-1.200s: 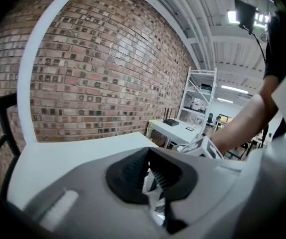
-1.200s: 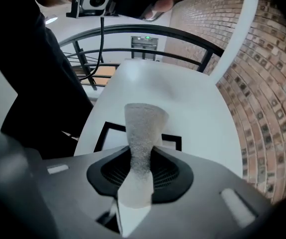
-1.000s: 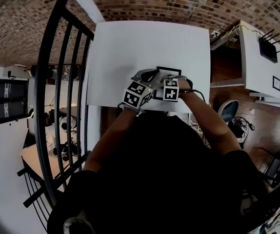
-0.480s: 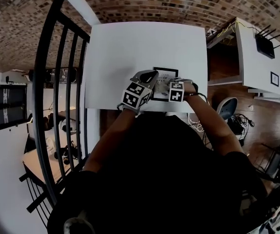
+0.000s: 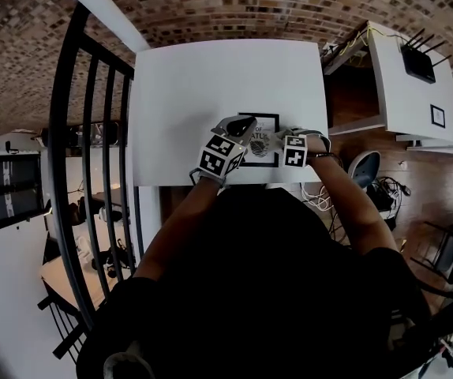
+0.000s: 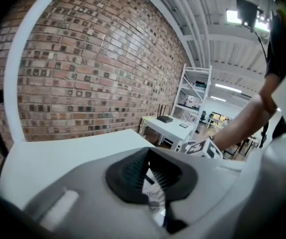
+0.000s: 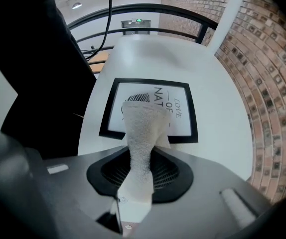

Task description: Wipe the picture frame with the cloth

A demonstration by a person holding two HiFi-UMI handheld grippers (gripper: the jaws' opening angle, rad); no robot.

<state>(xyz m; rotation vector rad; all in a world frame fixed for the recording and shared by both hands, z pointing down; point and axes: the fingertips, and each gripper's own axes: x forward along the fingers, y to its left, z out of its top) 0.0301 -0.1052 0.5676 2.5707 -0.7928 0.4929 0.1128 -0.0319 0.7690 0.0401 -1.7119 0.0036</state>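
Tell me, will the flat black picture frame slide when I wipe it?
Probably somewhat: the black picture frame lies flat on the smooth white table, so it may skate. It looks thin and light; the limp white cloth should drag gently.

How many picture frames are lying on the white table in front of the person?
1. The picture frame lies flat near the front edge of the white table, with the cloth over it. I see no other there.
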